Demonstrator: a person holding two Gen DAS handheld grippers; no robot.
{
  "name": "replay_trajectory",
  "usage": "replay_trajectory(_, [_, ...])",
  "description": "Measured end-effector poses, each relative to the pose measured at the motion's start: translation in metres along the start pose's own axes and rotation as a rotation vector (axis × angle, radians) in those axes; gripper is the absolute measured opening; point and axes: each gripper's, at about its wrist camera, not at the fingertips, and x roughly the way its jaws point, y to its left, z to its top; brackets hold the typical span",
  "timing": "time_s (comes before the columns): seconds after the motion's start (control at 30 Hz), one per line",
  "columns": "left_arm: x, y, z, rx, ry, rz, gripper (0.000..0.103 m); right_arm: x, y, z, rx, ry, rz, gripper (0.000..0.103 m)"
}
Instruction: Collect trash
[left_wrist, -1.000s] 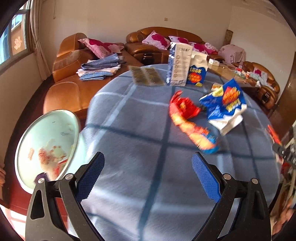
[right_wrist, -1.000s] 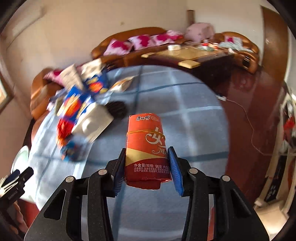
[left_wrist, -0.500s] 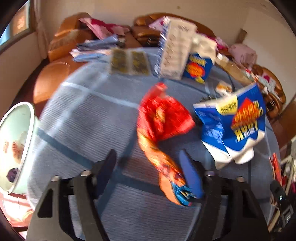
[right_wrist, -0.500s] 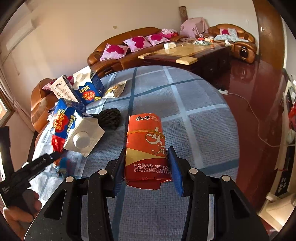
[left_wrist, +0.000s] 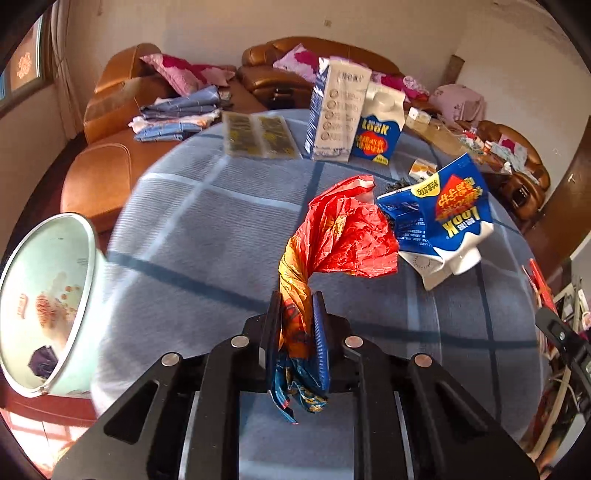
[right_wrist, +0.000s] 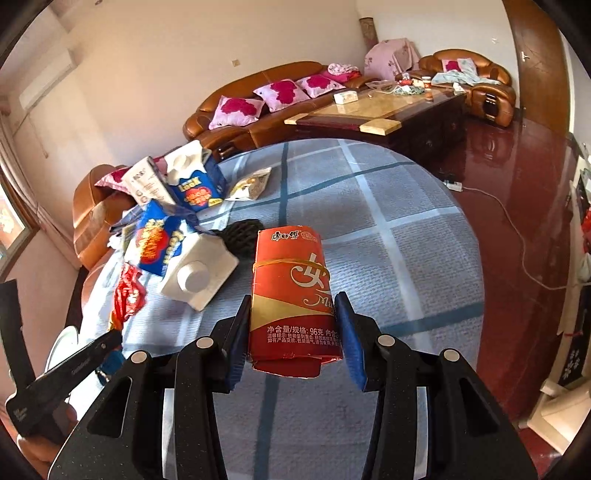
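Note:
My left gripper (left_wrist: 295, 317) is shut on the twisted tail of a red and orange snack wrapper (left_wrist: 343, 229), whose crumpled red end lies on the blue checked tablecloth (left_wrist: 207, 236). The wrapper also shows in the right wrist view (right_wrist: 127, 295). My right gripper (right_wrist: 293, 325) is shut on a red flattened carton (right_wrist: 291, 291) with a rubber band around it, held above the table. A crushed blue and white milk carton (left_wrist: 443, 221) lies just right of the wrapper.
A pale green bin (left_wrist: 40, 302) stands off the table's left edge. Two upright cartons (left_wrist: 354, 114), a flat yellow packet (left_wrist: 258, 136), a small snack bag (right_wrist: 251, 184) and a dark mesh ball (right_wrist: 242, 234) are on the table. Sofas and a coffee table (right_wrist: 373, 114) stand behind.
My left gripper moved forward over the table to the red wrapper and closed on its tail. My right gripper kept hold of the red carton and barely moved.

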Motion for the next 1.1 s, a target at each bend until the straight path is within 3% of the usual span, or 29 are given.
replay_trajectory(0.63, [-0.072, 0.058, -0.029, -0.016, -0.105, 0.06, 0.016, -0.03, 0.067, -0.025, -0.115, -0.013, 0.064, 0.044])
replay_trajectory(0.87, [-0.085, 0.075, -0.034, -0.04, -0.121, 0.083, 0.016, -0.038, 0.095, -0.031, -0.185, -0.029, 0.075, 0.037])
replay_trajectory(1.1, [-0.089, 0.088, -0.042, -0.053, -0.115, 0.082, 0.016, -0.034, 0.083, -0.032, -0.16, -0.014, 0.054, 0.039])
